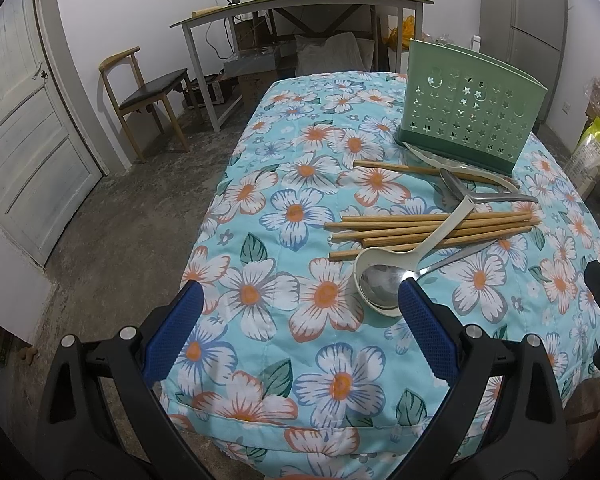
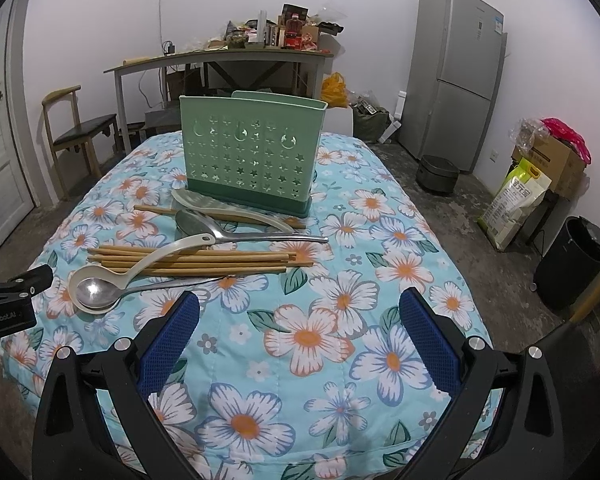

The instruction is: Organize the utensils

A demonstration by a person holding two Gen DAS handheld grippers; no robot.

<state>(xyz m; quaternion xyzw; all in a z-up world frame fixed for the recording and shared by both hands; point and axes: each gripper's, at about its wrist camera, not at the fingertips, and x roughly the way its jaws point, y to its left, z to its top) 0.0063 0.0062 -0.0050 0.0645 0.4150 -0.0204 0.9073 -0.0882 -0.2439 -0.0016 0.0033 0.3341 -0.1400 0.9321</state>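
Note:
A green perforated utensil holder (image 1: 470, 116) (image 2: 252, 152) stands upright on the floral-covered table (image 1: 300, 184) (image 2: 380, 240). In front of it lie a bundle of wooden chopsticks (image 1: 432, 228) (image 2: 204, 260), a white ladle spoon (image 1: 428, 248) (image 2: 140, 264) with a metal spoon (image 1: 380, 280) (image 2: 96, 292) resting in its bowl, another metal spoon (image 1: 460, 190) (image 2: 204, 224) and a white flat spoon (image 1: 432, 160) (image 2: 212, 204). My left gripper (image 1: 300, 296) is open and empty, just left of the ladle bowl. My right gripper (image 2: 300, 308) is open and empty, short of the chopsticks.
A wooden chair (image 1: 148, 92) (image 2: 76, 128) and a cluttered desk (image 1: 300, 4) (image 2: 220, 56) stand behind the table. A fridge (image 2: 456, 76), a black bin (image 2: 572, 260) and boxes (image 2: 552, 160) are to the right. The left gripper's body (image 2: 8, 296) shows at the right view's left edge.

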